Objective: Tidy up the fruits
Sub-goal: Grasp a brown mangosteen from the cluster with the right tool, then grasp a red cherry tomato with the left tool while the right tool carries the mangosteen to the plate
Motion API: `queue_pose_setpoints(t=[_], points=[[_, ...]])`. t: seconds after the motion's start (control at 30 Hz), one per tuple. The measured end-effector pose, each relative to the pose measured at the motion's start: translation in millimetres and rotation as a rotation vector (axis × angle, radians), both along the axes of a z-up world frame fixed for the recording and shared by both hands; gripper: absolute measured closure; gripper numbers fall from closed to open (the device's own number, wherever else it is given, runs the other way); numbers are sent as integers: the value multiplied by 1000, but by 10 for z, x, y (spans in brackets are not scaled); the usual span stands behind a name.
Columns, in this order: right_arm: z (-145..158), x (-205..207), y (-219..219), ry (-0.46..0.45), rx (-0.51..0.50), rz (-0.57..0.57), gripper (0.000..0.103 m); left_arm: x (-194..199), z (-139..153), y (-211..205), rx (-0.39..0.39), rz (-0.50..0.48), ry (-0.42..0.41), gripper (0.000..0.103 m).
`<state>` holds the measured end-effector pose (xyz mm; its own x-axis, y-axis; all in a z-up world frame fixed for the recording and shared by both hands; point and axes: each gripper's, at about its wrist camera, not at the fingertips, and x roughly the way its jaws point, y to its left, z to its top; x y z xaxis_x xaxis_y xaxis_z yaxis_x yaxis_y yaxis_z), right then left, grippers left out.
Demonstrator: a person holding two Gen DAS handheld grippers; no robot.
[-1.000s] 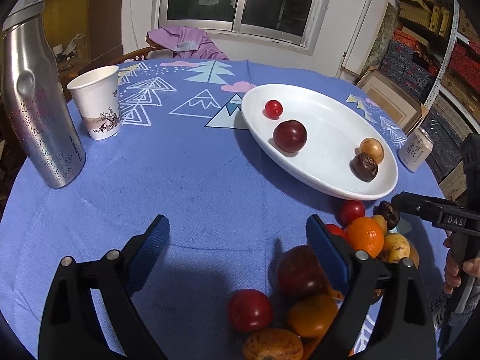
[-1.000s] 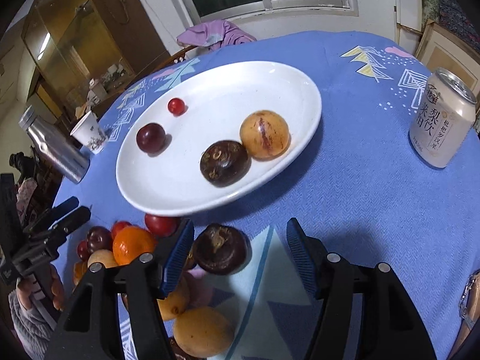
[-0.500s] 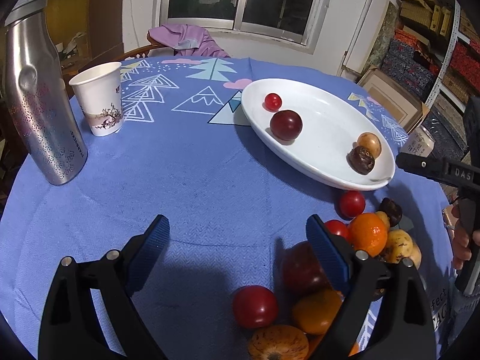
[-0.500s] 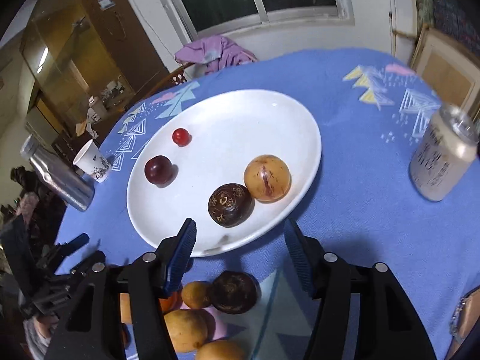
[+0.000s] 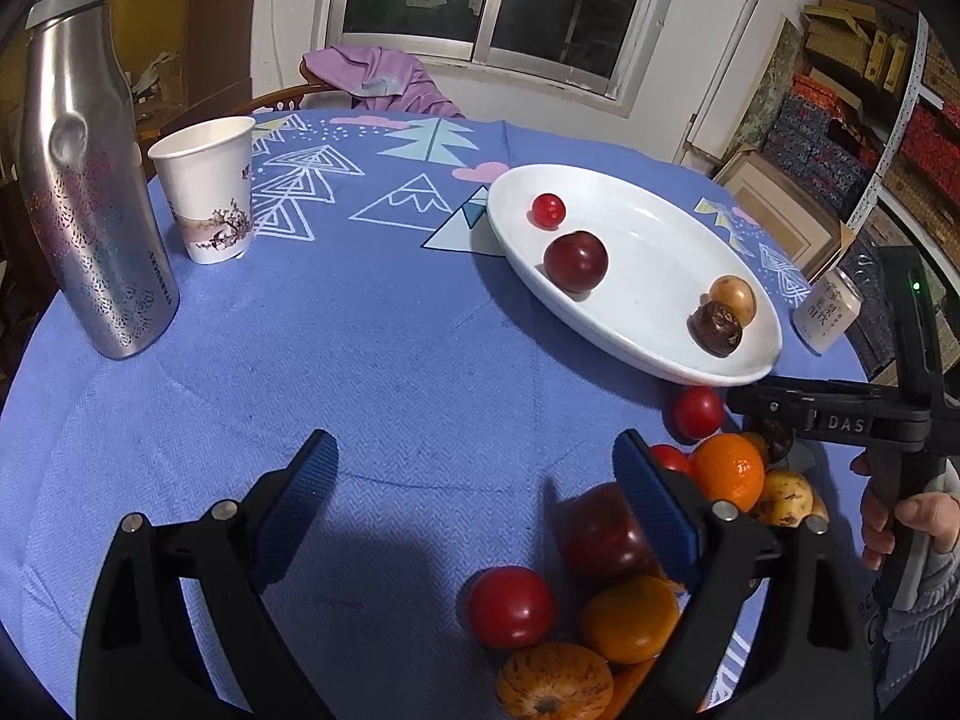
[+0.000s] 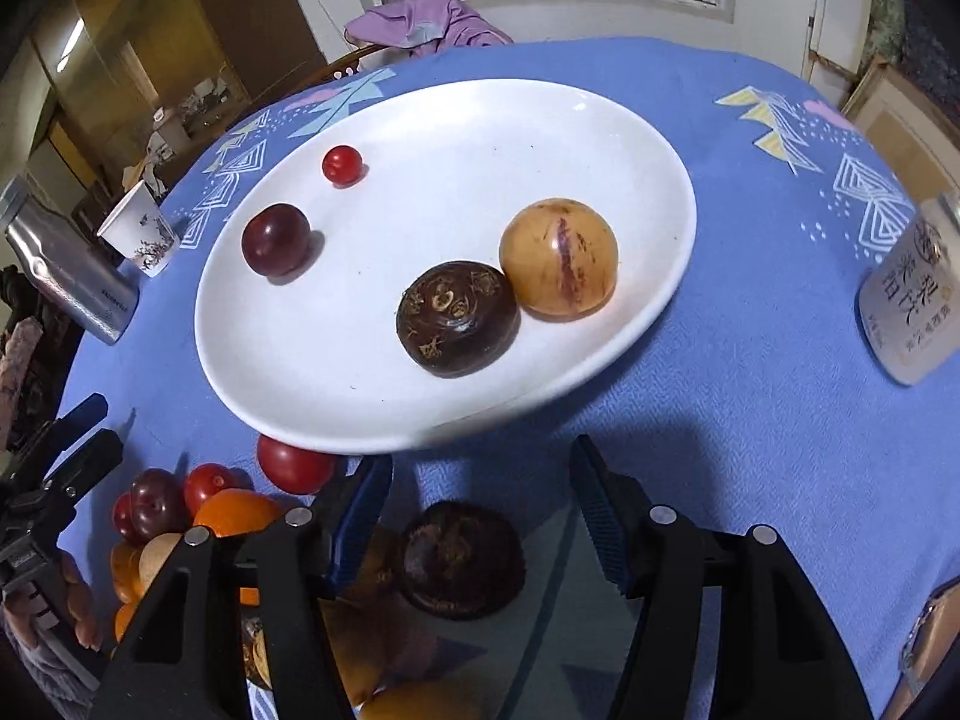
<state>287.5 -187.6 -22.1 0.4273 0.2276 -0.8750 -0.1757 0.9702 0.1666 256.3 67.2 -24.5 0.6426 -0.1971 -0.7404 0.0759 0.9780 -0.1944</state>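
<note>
A white plate [image 5: 648, 252] [image 6: 480, 180] holds a cherry tomato [image 6: 342, 165], a dark plum [image 6: 275, 239], a yellow streaked fruit [image 6: 558, 258] and a dark brown fruit [image 6: 457, 317]. Near its front rim lies a pile of loose fruit [image 5: 630, 600] [image 6: 180, 510]: tomatoes, oranges and plums. My left gripper [image 5: 474, 468] is open over bare cloth, its right finger beside a dark red fruit [image 5: 600, 534]. My right gripper [image 6: 480, 480] is open, with another dark brown fruit [image 6: 461, 564] on the table between its fingers, untouched by either pad. The left wrist view shows this gripper side-on [image 5: 840, 414].
A steel bottle [image 5: 90, 198] and a paper cup [image 5: 207, 192] stand at the table's far left. A drink can [image 6: 912, 300] stands right of the plate. A purple cloth [image 5: 384, 78] hangs on a chair behind. A hand [image 5: 912, 516] holds the right gripper.
The right gripper drew back and up from the dark brown fruit, then came forward toward the plate's near rim; the fruit stayed on the table. The left gripper held still.
</note>
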Motion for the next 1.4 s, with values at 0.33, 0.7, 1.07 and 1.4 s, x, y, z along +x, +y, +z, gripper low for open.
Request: queue_pose_setpoints(t=[0.33,0.7,1.07,1.4], points=[[123,-405,-168,-117,34,29,40,-256,93,-65,148,20,-82,12],[64,-703,-144,-240,-90,106,40,-678,60,-15,187,0,-107,9],[-48,-564,-119,-203,-10,95,52,-581,-6,313,111,90,-62,6],[47,-718,-222,-209,-13,63,61,-506,-136,193,105,15,-15,6]])
